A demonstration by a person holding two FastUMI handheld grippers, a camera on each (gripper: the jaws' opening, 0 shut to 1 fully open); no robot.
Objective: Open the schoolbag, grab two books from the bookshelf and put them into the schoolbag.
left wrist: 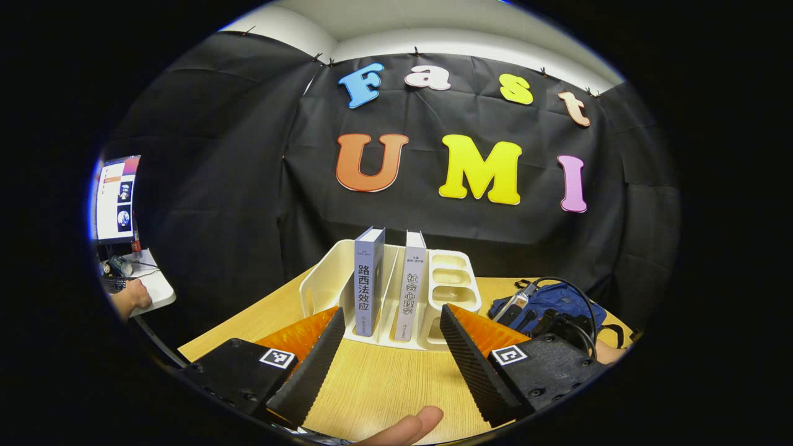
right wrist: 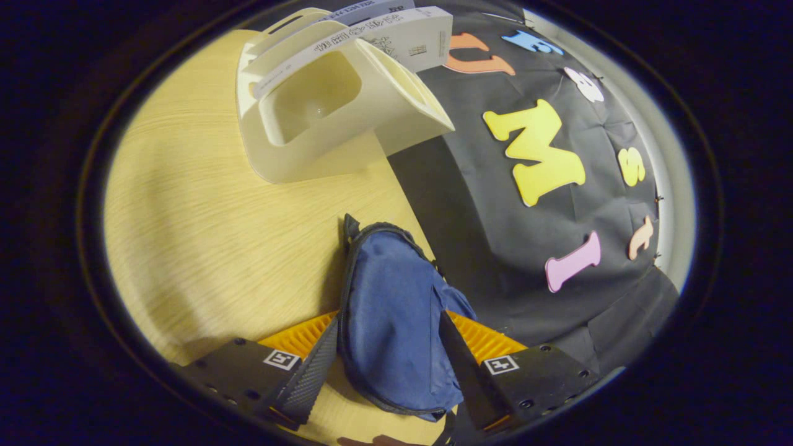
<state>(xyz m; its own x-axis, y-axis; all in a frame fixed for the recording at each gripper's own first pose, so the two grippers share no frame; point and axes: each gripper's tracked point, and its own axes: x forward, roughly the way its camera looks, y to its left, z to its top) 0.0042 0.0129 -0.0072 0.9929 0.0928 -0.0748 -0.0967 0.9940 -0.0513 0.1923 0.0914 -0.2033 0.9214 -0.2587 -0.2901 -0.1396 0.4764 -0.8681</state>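
Observation:
A cream bookshelf (left wrist: 322, 285) stands on the wooden table (left wrist: 384, 384) ahead of my left gripper (left wrist: 392, 311), which is open and empty, its fingers wide apart short of the shelf. Two books stand upright in it: a blue-grey book (left wrist: 369, 279) and, to its right, a light grey book (left wrist: 413, 285). The blue schoolbag (left wrist: 545, 303) lies to the right, with the right gripper's black body on it. In the right gripper view the schoolbag (right wrist: 396, 279) lies between the fingers of my open right gripper (right wrist: 390, 319). The bookshelf (right wrist: 322, 124) with a book (right wrist: 409, 37) is beyond it.
A monitor (left wrist: 116, 198) and a person's hand (left wrist: 130, 300) on a white desk are at the far left. A fingertip (left wrist: 409, 427) pokes in at the bottom edge. The black cloth wall rises right behind the shelf and the bag. Bare tabletop (right wrist: 204, 235) stretches left of the bag.

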